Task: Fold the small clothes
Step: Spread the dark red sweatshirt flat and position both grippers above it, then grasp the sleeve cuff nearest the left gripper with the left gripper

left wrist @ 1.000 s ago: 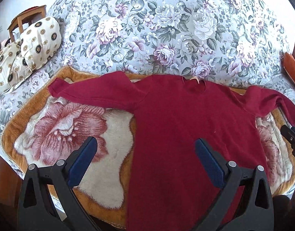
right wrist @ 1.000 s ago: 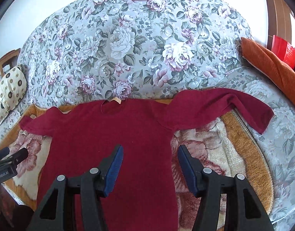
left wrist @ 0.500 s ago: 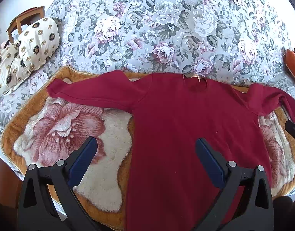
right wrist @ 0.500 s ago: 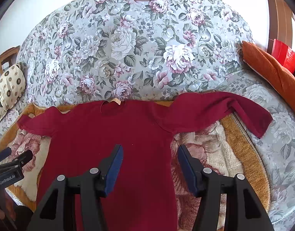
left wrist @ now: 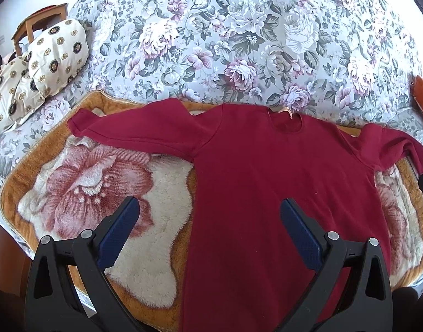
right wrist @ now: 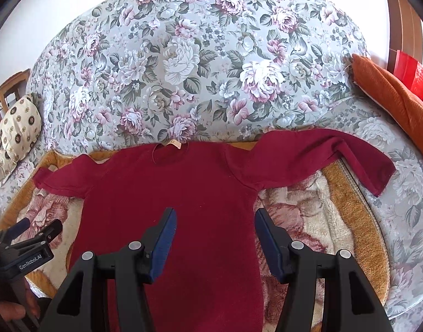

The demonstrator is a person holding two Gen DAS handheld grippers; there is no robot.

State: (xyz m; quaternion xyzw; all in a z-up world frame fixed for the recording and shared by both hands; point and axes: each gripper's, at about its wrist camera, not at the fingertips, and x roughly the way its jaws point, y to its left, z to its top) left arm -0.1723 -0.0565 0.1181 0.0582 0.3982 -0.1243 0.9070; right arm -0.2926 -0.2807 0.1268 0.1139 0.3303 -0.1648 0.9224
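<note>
Both grippers are held up side by side, left gripper (left wrist: pixel 208 221) and right gripper (right wrist: pixel 214 229), fingers spread wide, holding nothing.

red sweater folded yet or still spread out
Spread out. The red sweater lies flat on the fleece blanket, both sleeves out to the sides; only the right sleeve bends near its cuff.

A: Left gripper (left wrist: pixel 208 207) hangs wide open over the dark red sweater (left wrist: pixel 280 193), touching nothing.

B: Sweater's flat, sleeves spread, on the fleecy rose blanket (left wrist: pixel 81 191). Floral bedspread (left wrist: pixel 239 41) behind, patterned pillow (left wrist: pixel 56 55) far left.
</note>
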